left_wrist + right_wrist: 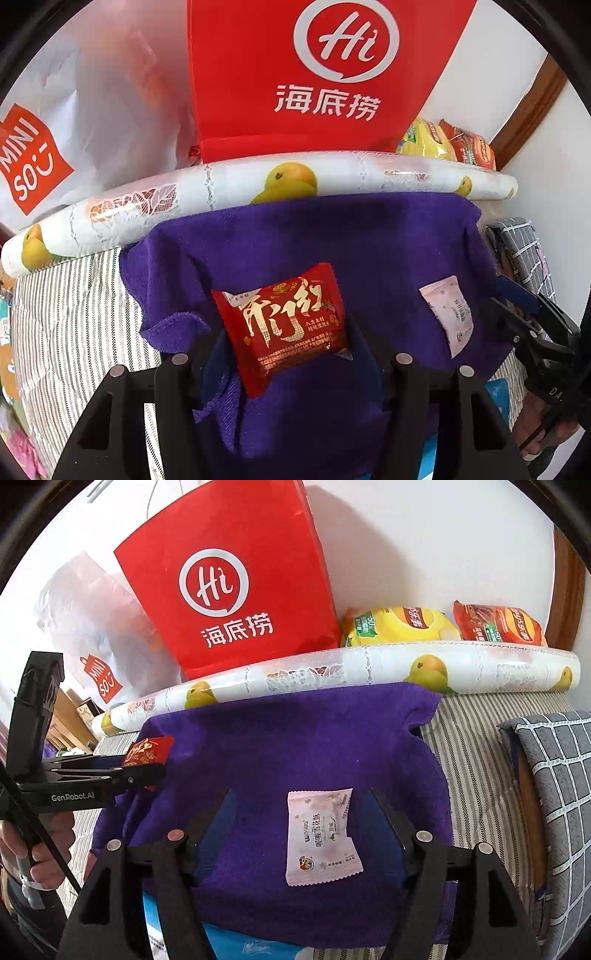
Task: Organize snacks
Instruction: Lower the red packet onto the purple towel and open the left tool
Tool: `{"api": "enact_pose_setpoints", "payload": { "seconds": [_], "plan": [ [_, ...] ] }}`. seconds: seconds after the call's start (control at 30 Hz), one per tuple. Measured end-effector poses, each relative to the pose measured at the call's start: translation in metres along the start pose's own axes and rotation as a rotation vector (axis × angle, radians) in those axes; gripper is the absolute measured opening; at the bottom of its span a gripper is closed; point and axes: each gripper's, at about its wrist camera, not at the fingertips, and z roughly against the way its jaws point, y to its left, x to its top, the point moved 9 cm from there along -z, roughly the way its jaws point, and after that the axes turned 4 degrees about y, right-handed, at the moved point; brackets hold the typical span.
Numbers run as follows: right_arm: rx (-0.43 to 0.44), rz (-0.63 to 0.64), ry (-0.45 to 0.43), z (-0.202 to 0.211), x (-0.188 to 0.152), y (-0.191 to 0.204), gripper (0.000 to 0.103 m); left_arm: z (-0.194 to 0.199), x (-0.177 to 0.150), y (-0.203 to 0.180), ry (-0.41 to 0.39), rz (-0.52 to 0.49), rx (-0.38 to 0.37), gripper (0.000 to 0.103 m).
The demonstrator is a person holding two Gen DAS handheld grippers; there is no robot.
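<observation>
A red snack packet (pixel 286 328) with gold writing sits between the fingers of my left gripper (pixel 284 339), which is shut on it just above the purple towel (pixel 332 236). In the right wrist view the left gripper (pixel 147 768) holds the red packet (pixel 147 751) at the towel's left edge. A pale pink snack packet (pixel 321 836) lies flat on the purple towel (pixel 295 738) between the fingers of my open right gripper (pixel 299 805), which does not touch it. The pink packet (pixel 447 314) also shows in the left wrist view, with the right gripper (pixel 517 306) beside it.
A red paper bag (pixel 236 583) and a white Miniso bag (pixel 96 635) stand against the wall. A rolled fruit-print cloth (pixel 332 672) lies behind the towel. Yellow (pixel 395 624) and orange chip bags (pixel 498 624) sit at the back right. A grey checked cushion (pixel 554 794) is on the right.
</observation>
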Motion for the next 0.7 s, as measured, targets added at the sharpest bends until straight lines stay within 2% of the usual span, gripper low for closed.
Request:
{"api": "enact_pose_setpoints", "payload": {
  "seconds": [0.23, 0.7],
  "plan": [
    [0.005, 0.007, 0.001, 0.001, -0.002, 0.002, 0.071, 0.002, -0.001, -0.002, 0.003, 0.004, -0.016, 0.072],
    [0.027, -0.013, -0.027, 0.014, 0.002, 0.006, 0.071, 0.032, -0.002, -0.013, -0.065, -0.035, -0.045, 0.073]
  ]
}}
